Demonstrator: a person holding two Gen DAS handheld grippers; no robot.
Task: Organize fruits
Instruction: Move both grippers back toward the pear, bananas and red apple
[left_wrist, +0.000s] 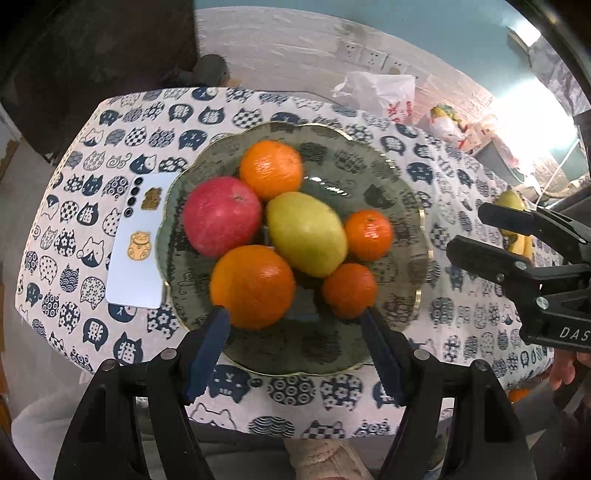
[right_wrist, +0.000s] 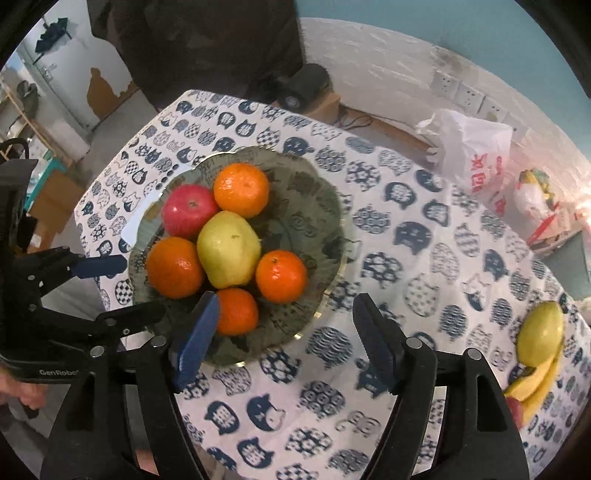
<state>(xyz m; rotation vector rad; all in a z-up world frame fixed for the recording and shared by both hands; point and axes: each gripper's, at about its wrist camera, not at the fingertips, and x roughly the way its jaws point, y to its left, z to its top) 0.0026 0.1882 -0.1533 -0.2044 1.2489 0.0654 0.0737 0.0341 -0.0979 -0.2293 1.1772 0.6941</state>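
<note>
1. while both sets of jaws gape empty, glass plate (left_wrist: 399, 177) of fruit sits just past left gripper (left_wrist: 295, 325) fingertips.
2. right gripper (right_wrist: 284, 325): plate ahead-left of its fingers.
3. pear (left_wrist: 306, 232) mid-pile, oranges (left_wrist: 255, 286) nearest the fingertips.

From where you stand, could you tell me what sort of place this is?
Probably a lived-in home room: a cat-print tablecloth under a glass fruit plate, plastic shopping bags by the wall, and wall sockets.

The plate (left_wrist: 413, 206) held four oranges (left_wrist: 271, 169), one red apple (left_wrist: 221, 216) and one pear (left_wrist: 306, 232) (a second pear (right_wrist: 541, 332) lay off it, beside bananas (right_wrist: 535, 387)).
</note>
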